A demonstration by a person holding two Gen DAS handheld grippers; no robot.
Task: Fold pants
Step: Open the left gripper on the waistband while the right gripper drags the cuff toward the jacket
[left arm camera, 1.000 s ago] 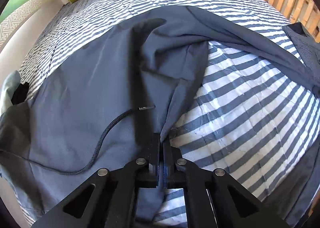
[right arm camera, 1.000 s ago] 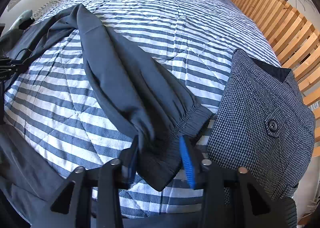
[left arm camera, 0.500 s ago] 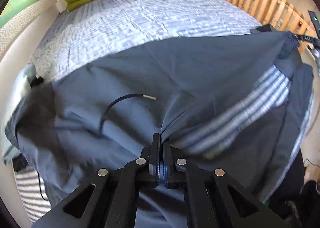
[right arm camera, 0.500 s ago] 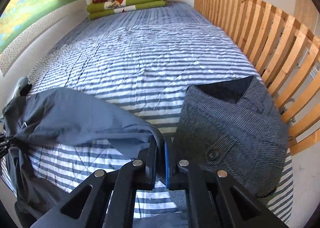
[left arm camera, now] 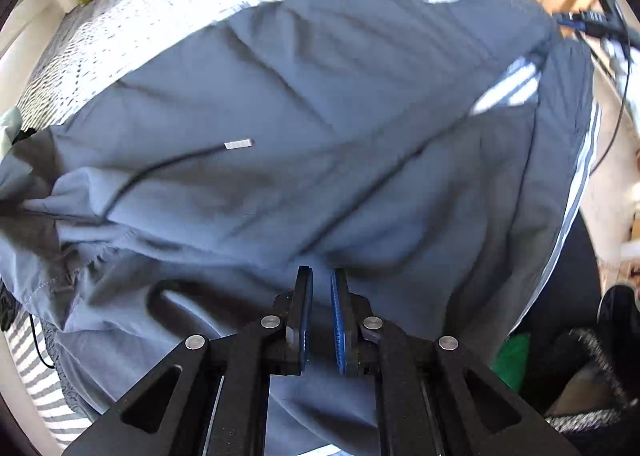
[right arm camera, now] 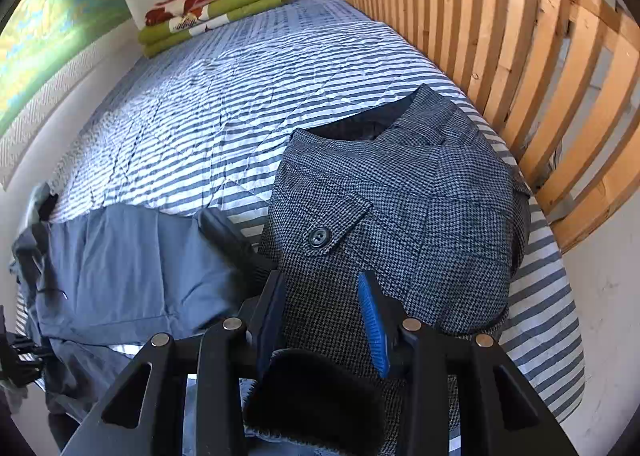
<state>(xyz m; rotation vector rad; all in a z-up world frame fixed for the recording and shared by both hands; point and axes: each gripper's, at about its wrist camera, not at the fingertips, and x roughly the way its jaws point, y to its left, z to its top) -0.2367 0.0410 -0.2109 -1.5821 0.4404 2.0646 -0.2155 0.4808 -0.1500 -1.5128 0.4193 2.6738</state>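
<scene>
Left wrist view looks steeply down, close over the pants (left arm camera: 320,160); right wrist view faces along the bed (right arm camera: 224,104) toward the wall; both share pants and bed.

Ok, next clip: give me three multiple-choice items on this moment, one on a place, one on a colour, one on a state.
1. Where does the houndstooth garment lie?
A. on the striped bedspread beside the wooden slat rail
B. on the floor
C. on top of the folded blankets

2. What colour are the pants being folded?
A. red
B. slate blue-grey
C. white

3. How do the right tongs stand?
A. clamped on the pants
B. clamped on the rail
C. apart, gripping nothing

Answers: 1 A, it rests on the stripes next to the slats. 2 B, the cloth spread under the left tongs is blue-grey. 3 C, the jaws are opening, with a clear gap over the houndstooth.
</scene>
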